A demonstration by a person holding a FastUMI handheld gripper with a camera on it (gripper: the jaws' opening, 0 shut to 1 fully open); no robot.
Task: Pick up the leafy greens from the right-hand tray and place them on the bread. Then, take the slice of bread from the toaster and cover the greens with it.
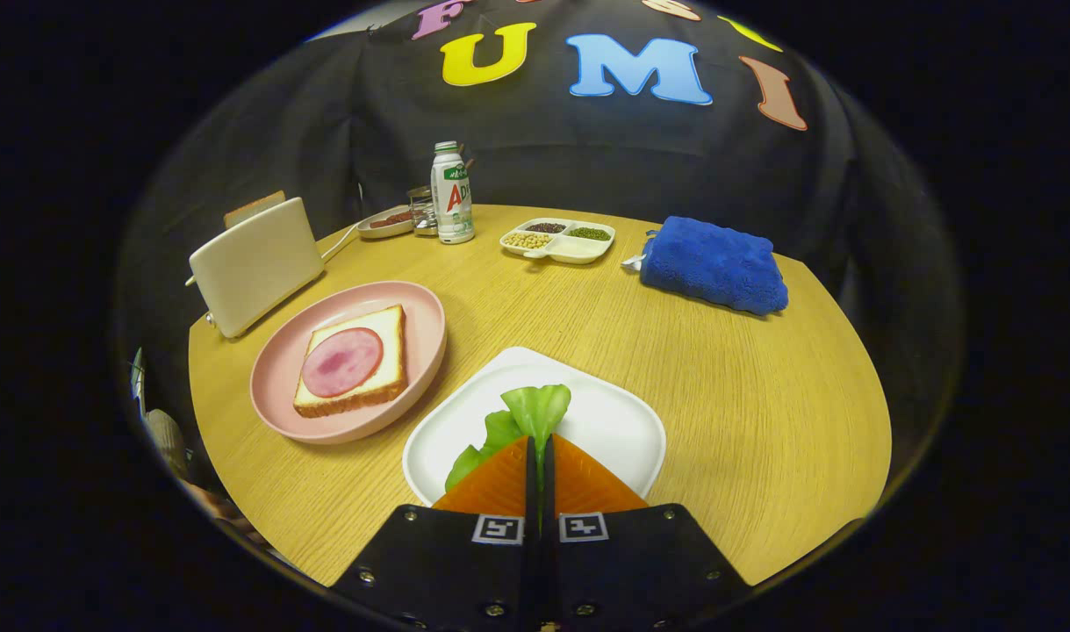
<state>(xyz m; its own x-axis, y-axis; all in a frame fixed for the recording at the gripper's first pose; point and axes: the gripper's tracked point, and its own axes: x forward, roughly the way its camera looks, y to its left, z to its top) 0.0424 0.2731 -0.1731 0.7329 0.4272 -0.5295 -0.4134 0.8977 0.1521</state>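
Observation:
My gripper (539,443) is shut on the leafy greens (535,408), which stick out past the fingertips and trail to the left over the white tray (622,421). To the left of the tray sits a pink plate (280,369) holding a slice of bread (385,338) topped with a round of ham (341,362). Beyond the plate stands the cream toaster (255,263), with a slice of bread (254,207) poking out of its top.
At the back of the round wooden table (763,386) stand a white bottle (452,193), a small jar (423,211), a small dish (385,223) and a divided dish of beans (558,240). A folded blue towel (714,263) lies at the back right.

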